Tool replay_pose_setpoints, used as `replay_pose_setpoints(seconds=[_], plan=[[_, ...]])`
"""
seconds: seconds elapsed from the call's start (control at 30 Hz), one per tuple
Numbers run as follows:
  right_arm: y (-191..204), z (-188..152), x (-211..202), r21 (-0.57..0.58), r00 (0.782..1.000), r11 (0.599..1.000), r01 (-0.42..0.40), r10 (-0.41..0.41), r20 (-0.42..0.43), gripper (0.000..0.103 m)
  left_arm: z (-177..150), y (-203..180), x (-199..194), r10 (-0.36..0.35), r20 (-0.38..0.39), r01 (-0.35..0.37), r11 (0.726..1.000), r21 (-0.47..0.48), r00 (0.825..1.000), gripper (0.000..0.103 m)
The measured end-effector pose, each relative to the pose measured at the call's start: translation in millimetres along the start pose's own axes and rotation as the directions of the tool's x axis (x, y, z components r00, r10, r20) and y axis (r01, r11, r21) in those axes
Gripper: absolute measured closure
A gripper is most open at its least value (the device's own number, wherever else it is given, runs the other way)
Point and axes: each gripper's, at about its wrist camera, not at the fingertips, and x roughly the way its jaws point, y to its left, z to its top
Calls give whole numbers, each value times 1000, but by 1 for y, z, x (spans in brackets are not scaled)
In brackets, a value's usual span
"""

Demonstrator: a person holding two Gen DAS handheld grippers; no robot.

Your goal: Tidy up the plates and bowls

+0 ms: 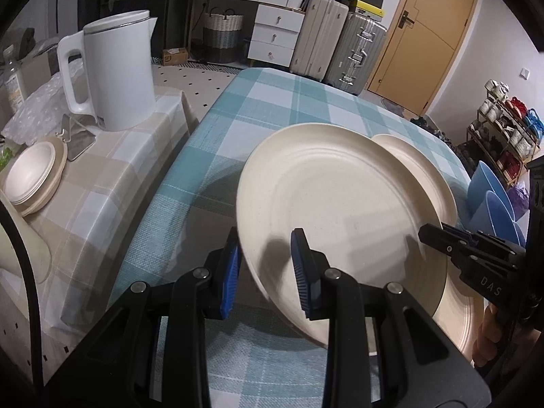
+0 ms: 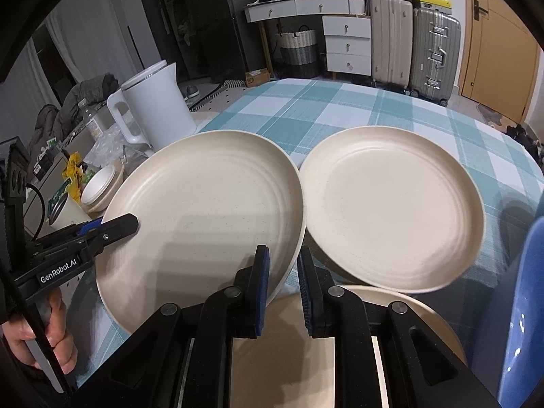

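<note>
A large cream plate [image 1: 326, 200] [image 2: 210, 210] is lifted and tilted over the blue-checked table [image 1: 272, 108]. My left gripper [image 1: 267, 265] straddles its near rim with the jaws apart, pads off the plate. My right gripper [image 2: 282, 285] straddles the opposite rim, its jaws narrowly around the edge; it also shows in the left wrist view [image 1: 442, 238]. A second cream plate [image 2: 394, 204] sits tilted to the right, resting on a third cream plate [image 2: 401, 316] below. Cream bowls [image 1: 32, 173] are stacked on the side table at left.
A white kettle [image 1: 119, 68] stands on the beige-checked side table [image 1: 112, 176]. Blue bowls [image 1: 493, 200] stand at the right table edge. A cream cup [image 1: 27, 248] is at far left. Suitcases, drawers and a door stand behind.
</note>
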Motion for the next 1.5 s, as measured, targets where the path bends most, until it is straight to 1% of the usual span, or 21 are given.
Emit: replay_pose_setpoints(seconds=[0.3, 0.83, 1.23, 1.5], plan=[[-13, -14, -28, 44, 999, 999, 22, -23, 30, 86, -4, -28, -10, -34, 4, 34, 998, 51, 999, 77], [-33, -39, -74, 108, 995, 992, 63, -70, 66, 86, -12, -63, -27, -92, -7, 93, 986, 137, 996, 77], [-44, -63, -108, 163, 987, 981, 108, -125, 98, 85, -21, -87, -35, -143, -36, 147, 967, 210, 989, 77], [-46, -75, -125, 182, 983, 974, 133, -152, 99, 84, -28, -100, -34, -143, -60, 154, 951, 269, 988, 77]])
